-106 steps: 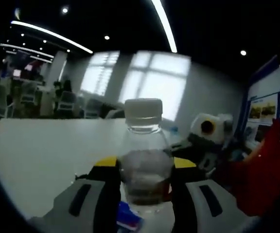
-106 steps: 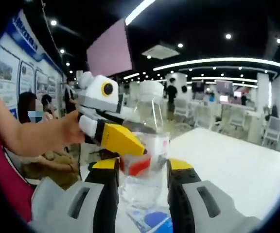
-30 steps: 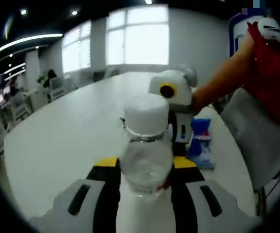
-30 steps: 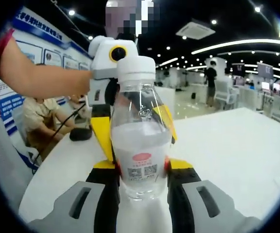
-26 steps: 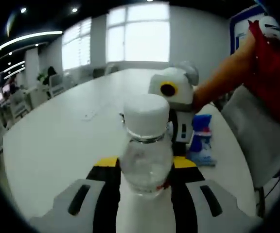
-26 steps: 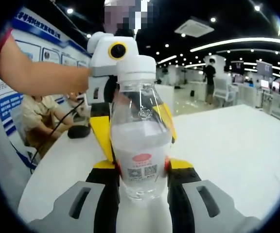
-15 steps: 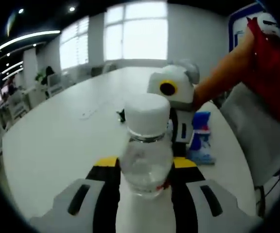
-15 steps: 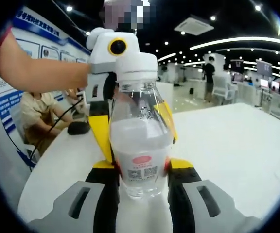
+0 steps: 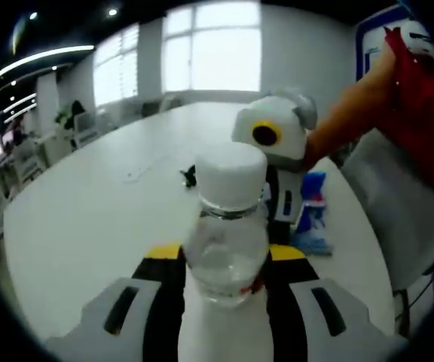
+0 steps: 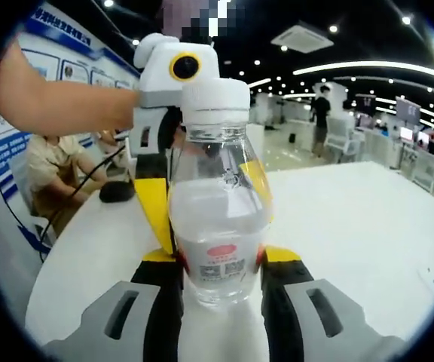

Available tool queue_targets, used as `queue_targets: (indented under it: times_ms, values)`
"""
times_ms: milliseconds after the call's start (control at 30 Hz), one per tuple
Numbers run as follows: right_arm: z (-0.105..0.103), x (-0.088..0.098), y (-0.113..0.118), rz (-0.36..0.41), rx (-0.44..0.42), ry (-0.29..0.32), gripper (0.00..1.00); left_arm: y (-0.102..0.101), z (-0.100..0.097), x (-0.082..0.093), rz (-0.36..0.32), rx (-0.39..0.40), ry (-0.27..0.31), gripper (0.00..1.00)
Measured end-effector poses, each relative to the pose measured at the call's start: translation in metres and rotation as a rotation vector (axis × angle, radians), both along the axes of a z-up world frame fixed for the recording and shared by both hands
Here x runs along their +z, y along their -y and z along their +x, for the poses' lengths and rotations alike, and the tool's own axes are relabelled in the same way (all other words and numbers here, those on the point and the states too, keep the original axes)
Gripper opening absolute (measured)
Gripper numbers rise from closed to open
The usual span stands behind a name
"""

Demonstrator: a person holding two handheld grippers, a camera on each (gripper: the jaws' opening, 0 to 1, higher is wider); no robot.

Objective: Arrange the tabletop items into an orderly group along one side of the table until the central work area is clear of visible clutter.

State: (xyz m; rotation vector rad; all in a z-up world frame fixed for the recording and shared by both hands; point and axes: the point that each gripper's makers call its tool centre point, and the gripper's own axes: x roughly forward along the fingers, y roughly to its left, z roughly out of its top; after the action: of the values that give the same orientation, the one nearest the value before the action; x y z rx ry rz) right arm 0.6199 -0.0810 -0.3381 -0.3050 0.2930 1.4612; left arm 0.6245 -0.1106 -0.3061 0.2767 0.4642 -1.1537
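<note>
A wide white worktop (image 9: 89, 219) is seen in both views, most of its surface bare. In the left gripper view, a blue packet (image 9: 313, 215) lies near the worktop's edge on the side where the person sits, and a small dark item (image 9: 189, 177) rests further out on the white surface; what it is cannot be told. In the right gripper view a dark rounded object (image 10: 117, 191) with a cable lies near the edge.

A clear water bottle (image 10: 218, 219) with a white cap is held upright and is pinched from opposite sides: the right gripper (image 10: 218, 264) is pressed against its lower body, and the left gripper (image 9: 224, 260) is closed on the same bottle (image 9: 226, 241) in its own view. Whether its base touches the worktop is hidden.

The task is judged to be partly done: the central area is nearly clear, but the bottle is yet to be set down beside the packet, and the small dark item is yet to be gathered to that side.
</note>
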Motion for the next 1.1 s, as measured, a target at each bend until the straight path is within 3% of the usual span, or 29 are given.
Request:
queue_targets:
  times_ms: [300,467,733,867,933,1100]
  values:
    - [0.002,-0.001,0.001,-0.020,-0.005,0.009,0.41,0.001,0.000,-0.001,0.009,0.001,-0.007,0.44]
    - [0.004,-0.001,0.004,-0.023,-0.015,0.005,0.49,0.002,-0.001,-0.001,0.005,0.000,-0.012,0.47]
    - [0.003,-0.001,0.004,-0.032,-0.007,-0.001,0.58,0.001,-0.004,-0.001,0.002,0.024,-0.033,0.62]
    - [0.002,-0.003,0.007,-0.053,0.000,0.009,0.66,0.002,-0.008,-0.008,0.030,0.037,-0.077,0.76]
    - [0.000,-0.004,0.008,-0.061,0.005,0.007,0.68,0.002,-0.011,-0.008,0.032,0.024,-0.070,0.77]
    - [0.001,0.004,0.008,-0.039,-0.004,-0.014,0.83,0.000,-0.012,-0.013,0.053,0.045,-0.104,0.89]
